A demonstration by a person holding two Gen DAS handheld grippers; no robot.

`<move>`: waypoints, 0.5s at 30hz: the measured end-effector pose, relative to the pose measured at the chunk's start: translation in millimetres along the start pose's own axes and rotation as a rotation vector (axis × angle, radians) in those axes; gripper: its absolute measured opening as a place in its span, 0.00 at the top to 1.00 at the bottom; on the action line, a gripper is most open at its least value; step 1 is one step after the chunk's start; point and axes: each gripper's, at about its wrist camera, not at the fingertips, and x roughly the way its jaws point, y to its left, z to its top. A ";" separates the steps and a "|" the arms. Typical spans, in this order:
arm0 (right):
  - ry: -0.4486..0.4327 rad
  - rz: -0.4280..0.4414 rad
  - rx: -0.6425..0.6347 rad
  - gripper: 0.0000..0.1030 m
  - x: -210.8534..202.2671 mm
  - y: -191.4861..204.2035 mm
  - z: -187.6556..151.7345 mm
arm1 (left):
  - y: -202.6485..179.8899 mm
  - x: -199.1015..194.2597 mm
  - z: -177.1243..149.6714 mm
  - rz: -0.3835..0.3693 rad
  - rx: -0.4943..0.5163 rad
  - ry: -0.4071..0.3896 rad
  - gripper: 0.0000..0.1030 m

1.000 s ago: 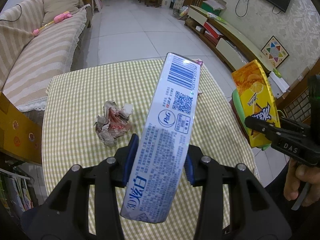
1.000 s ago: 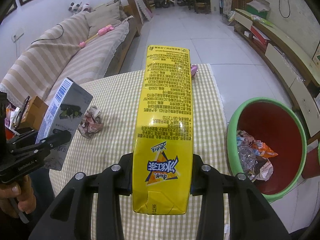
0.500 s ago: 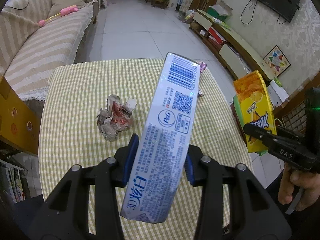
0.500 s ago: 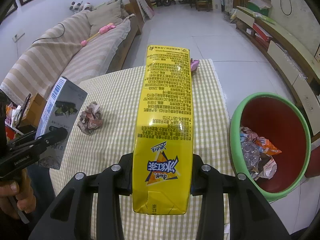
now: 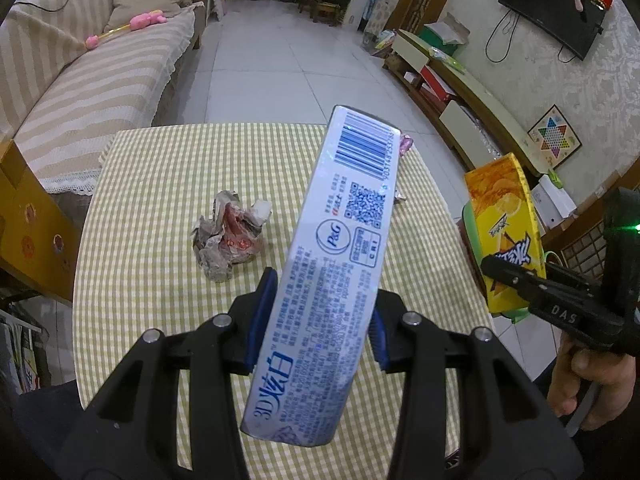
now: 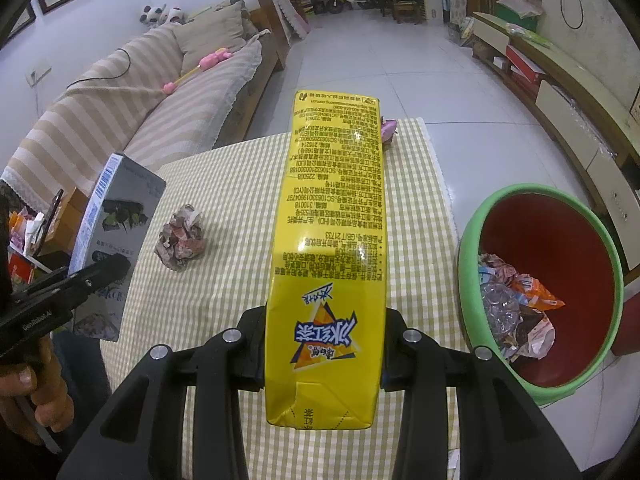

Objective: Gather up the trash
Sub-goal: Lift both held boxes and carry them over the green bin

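Left gripper (image 5: 318,328) jaws clamped on a silver toothpaste box (image 5: 332,264) above the checked bench (image 5: 160,184), right gripper (image 6: 322,344) jaws clamped on a yellow drink carton (image 6: 332,240) above the bench, crumpled wrapper (image 5: 228,236) on the bench, green-rimmed bin (image 6: 548,292) of trash beside the bench

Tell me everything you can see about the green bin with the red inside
The round green plastic bin with a red interior stands upright on the pale tiled floor, just off the right edge of the yellow checked tablecloth. It is open-topped and partly filled: crumpled clear plastic, an orange snack wrapper and scraps of paper lie at its bottom. Neither gripper touches it. In the left wrist view only a sliver of its green rim shows behind the yellow drink carton.
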 end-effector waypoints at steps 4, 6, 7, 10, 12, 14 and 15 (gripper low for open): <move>-0.005 0.002 0.002 0.65 -1.9 0.2 -0.2 | -2.1 1.2 0.7 -0.001 0.006 0.004 0.61; -0.006 0.001 0.001 0.65 -3.4 -1.2 -0.1 | -4.1 1.6 1.1 -0.003 0.011 0.006 0.61; -0.007 0.000 0.002 0.65 -3.7 -1.6 -0.4 | -5.6 1.7 1.3 -0.003 0.015 0.007 0.61; -0.011 -0.005 0.008 0.65 -6.8 -4.0 -0.9 | -7.7 3.7 1.8 -0.005 0.021 0.010 0.61; -0.016 -0.009 0.017 0.65 -10.7 -9.3 -1.6 | -9.9 5.5 1.9 -0.007 0.025 0.011 0.61; -0.023 -0.014 0.027 0.65 -14.7 -15.0 -1.5 | -12.4 7.0 2.2 -0.010 0.030 0.013 0.61; -0.027 -0.018 0.033 0.65 -16.4 -16.9 -1.4 | -13.9 7.8 1.9 -0.011 0.033 0.014 0.61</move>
